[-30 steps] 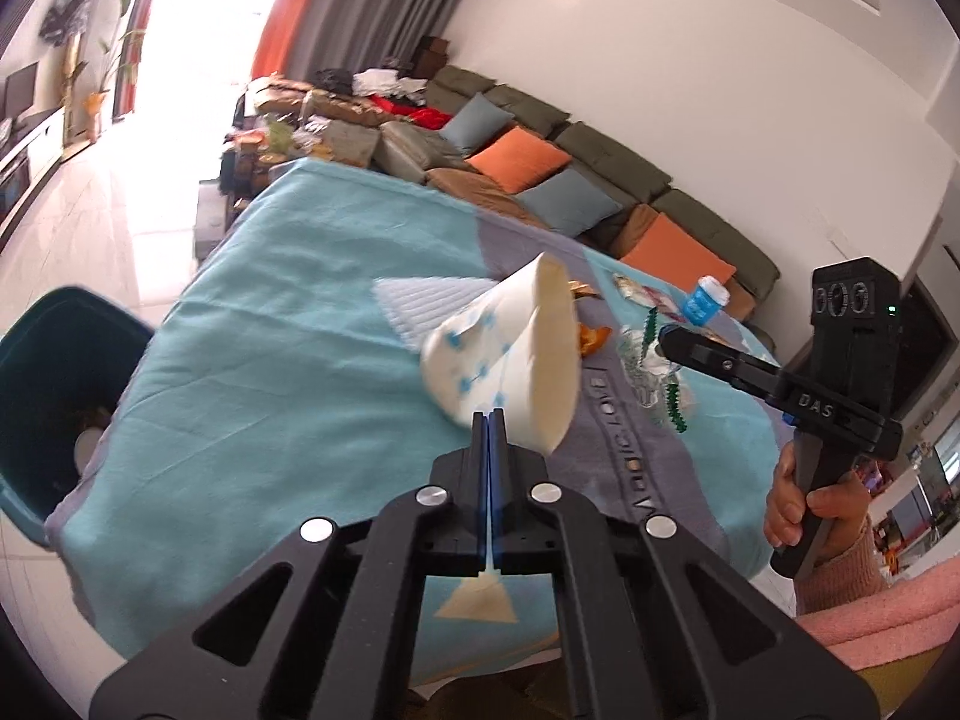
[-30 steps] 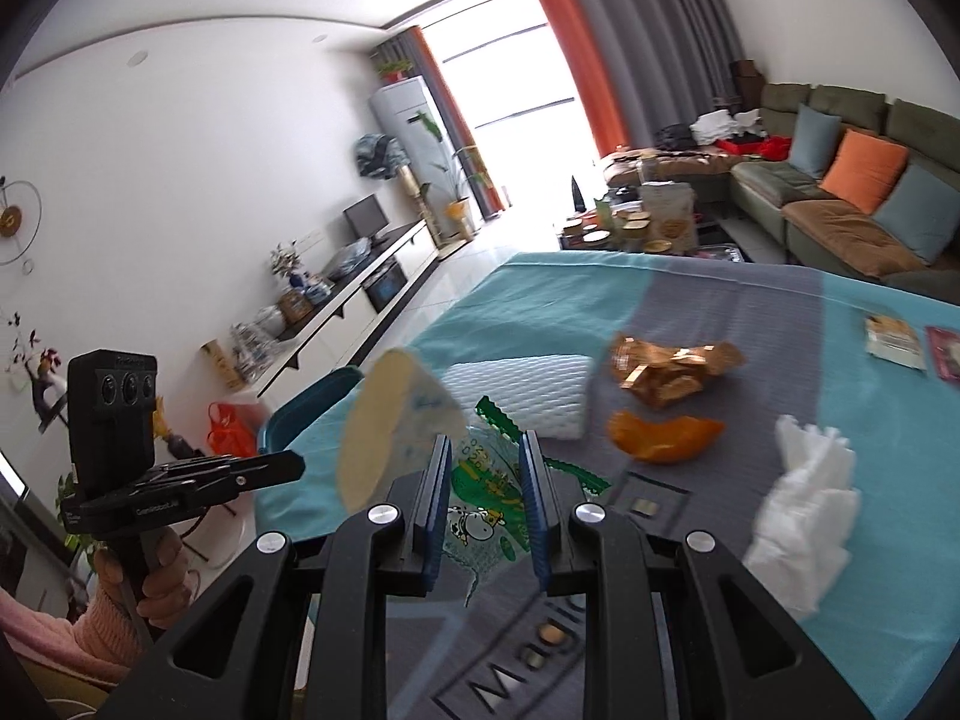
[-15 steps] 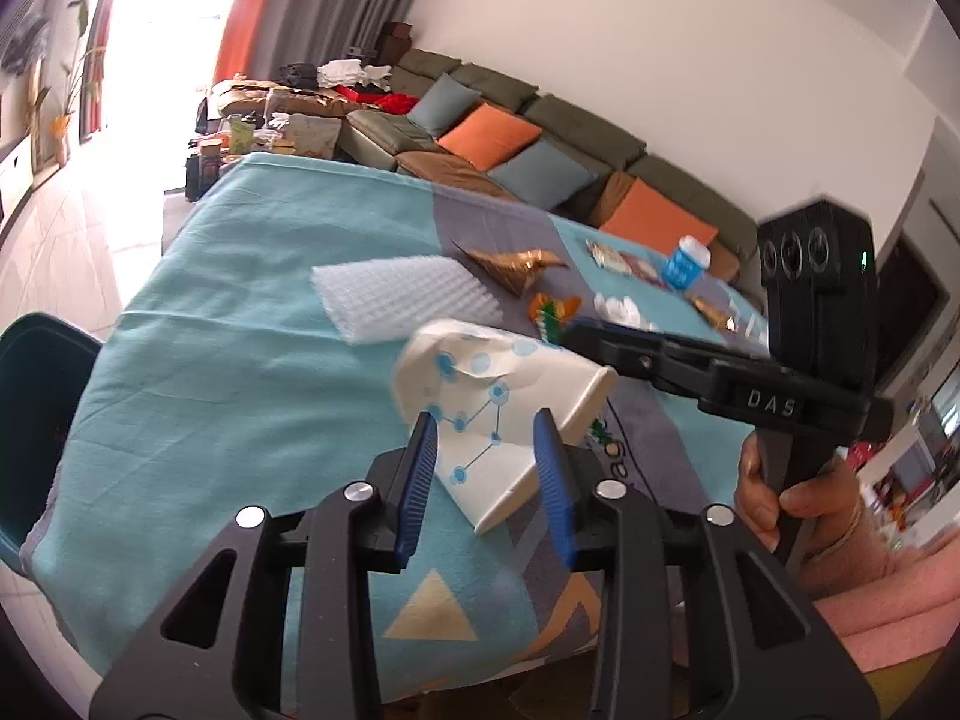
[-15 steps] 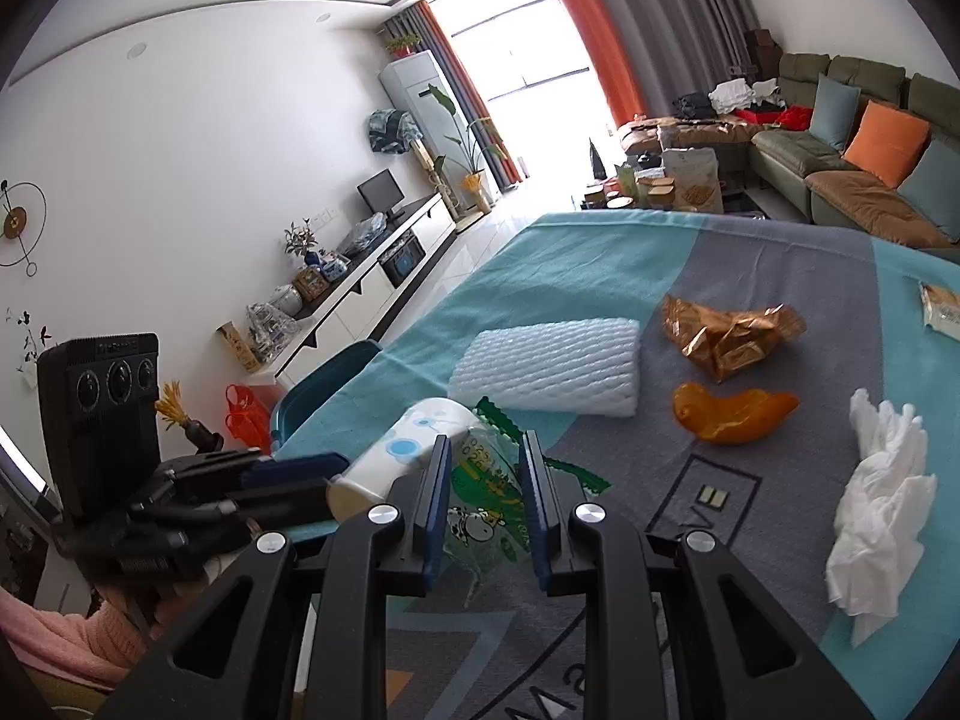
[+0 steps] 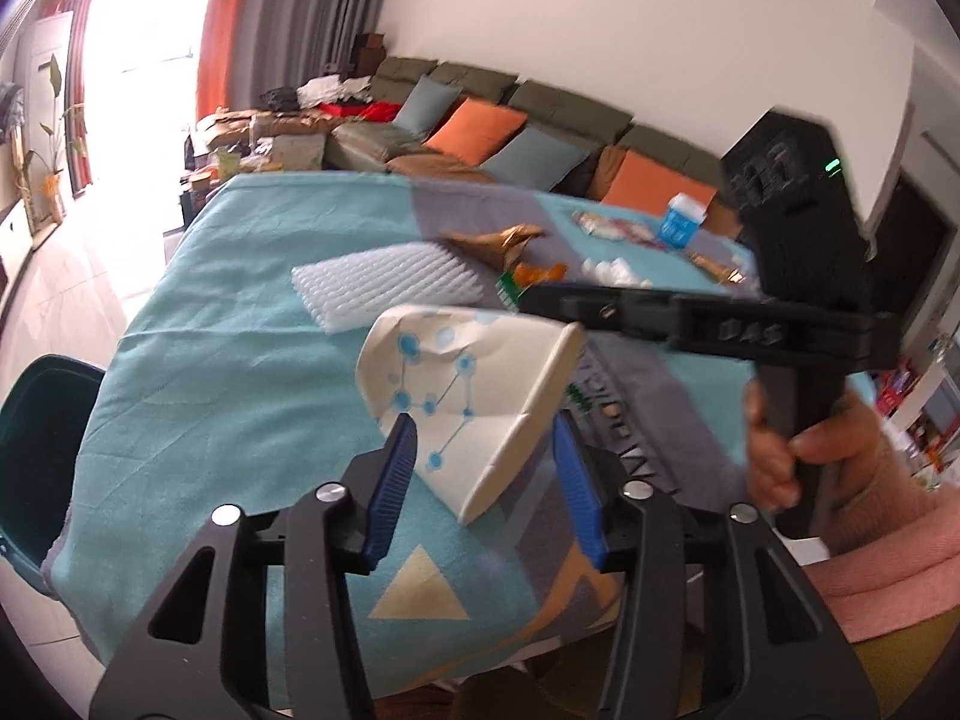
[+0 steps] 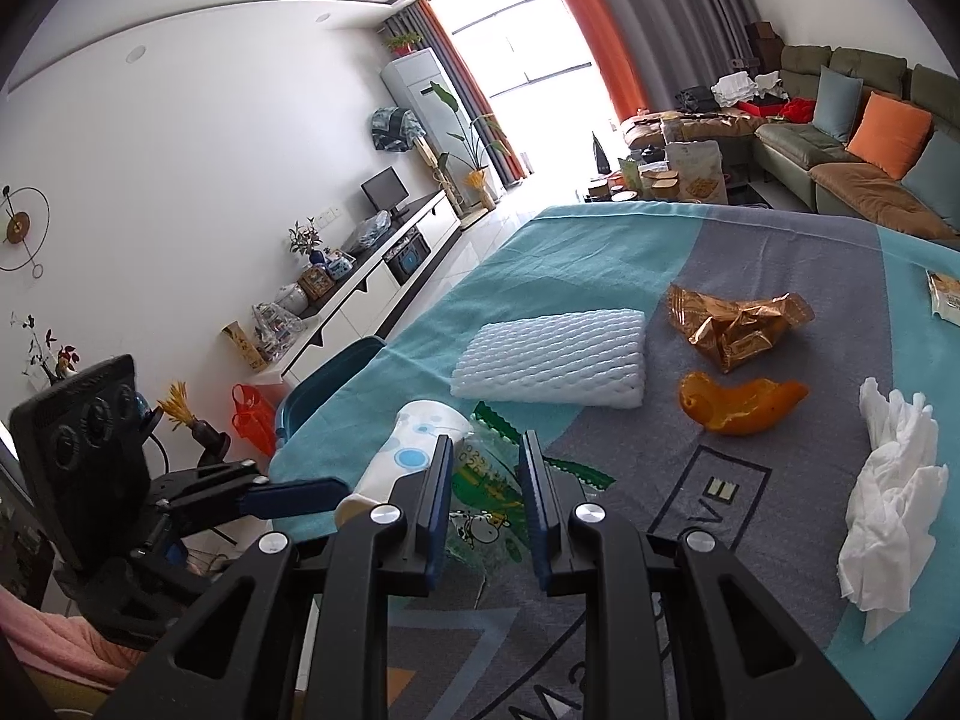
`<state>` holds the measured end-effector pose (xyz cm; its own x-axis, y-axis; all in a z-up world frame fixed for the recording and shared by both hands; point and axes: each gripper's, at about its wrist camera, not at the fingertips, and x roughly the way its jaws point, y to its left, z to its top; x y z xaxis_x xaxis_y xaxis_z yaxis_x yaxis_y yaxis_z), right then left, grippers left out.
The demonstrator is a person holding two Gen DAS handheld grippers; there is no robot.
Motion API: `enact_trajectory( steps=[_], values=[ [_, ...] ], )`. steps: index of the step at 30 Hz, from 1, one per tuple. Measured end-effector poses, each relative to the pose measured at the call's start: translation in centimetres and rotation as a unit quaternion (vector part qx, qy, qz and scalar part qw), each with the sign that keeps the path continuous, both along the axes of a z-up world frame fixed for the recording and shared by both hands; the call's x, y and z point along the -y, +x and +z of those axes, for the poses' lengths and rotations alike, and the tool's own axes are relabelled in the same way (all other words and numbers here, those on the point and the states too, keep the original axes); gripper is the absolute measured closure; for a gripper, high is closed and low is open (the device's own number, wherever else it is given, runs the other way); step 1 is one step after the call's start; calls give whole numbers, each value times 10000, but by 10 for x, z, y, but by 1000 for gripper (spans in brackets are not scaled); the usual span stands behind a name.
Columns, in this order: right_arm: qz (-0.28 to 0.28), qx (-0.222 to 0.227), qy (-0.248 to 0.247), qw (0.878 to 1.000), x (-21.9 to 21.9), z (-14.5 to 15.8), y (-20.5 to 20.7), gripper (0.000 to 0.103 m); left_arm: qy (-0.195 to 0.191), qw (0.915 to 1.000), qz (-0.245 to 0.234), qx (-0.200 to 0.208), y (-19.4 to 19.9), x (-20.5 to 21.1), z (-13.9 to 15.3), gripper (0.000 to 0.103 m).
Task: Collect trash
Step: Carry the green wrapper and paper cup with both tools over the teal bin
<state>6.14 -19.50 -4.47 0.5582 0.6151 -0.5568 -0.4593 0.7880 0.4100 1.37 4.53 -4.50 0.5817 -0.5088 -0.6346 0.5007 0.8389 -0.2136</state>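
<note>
A crushed white paper cup (image 5: 474,396) with blue dots lies on its side on the tablecloth, between the wide-open fingers of my left gripper (image 5: 486,444); it also shows in the right wrist view (image 6: 408,450). My right gripper (image 6: 483,480) has its jaws partly closed around a clear plastic wrapper (image 6: 486,504) with green print, low over the table. A white foam sheet (image 6: 558,360), a gold wrapper (image 6: 738,330), an orange peel (image 6: 738,402) and a crumpled white tissue (image 6: 888,492) lie on the table.
A dark teal bin (image 5: 36,456) stands on the floor at the table's left edge. A blue-capped bottle (image 5: 681,222) and small packets (image 5: 606,228) sit at the far side. The sofa (image 5: 540,120) lies beyond the table.
My left gripper opened from shut on the cup to wide open, and the cup dropped onto the table. My right gripper kept its hold on the wrapper and shifted toward the left gripper.
</note>
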Motion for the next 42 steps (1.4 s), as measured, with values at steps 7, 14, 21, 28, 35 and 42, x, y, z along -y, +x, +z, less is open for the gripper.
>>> enact_trajectory(
  steps=[7, 14, 21, 28, 35, 42],
  values=[
    [92, 19, -29, 10000, -7, 1, 0, 82, -92, 9994, 244, -235, 9, -14, -12, 99],
    [280, 111, -14, 9995, -21, 10, 5, 82, -310, 9977, 598, -89, 7, -42, -1, 100],
    [551, 232, 15, 9982, -43, 20, 12, 82, -356, 9938, 1051, 81, -2, -76, 12, 100],
    [927, 331, 70, 9951, -75, 30, 23, 82, -335, 9872, 1545, 224, -10, -112, 24, 100],
    [1263, 325, 129, 9914, -105, 35, 37, 82, -328, 9774, 2068, 275, -14, -151, 31, 100],
    [1490, 378, 120, 9880, -137, 39, 52, 83, -293, 9667, 2529, 262, -15, -188, 33, 100]
  ],
)
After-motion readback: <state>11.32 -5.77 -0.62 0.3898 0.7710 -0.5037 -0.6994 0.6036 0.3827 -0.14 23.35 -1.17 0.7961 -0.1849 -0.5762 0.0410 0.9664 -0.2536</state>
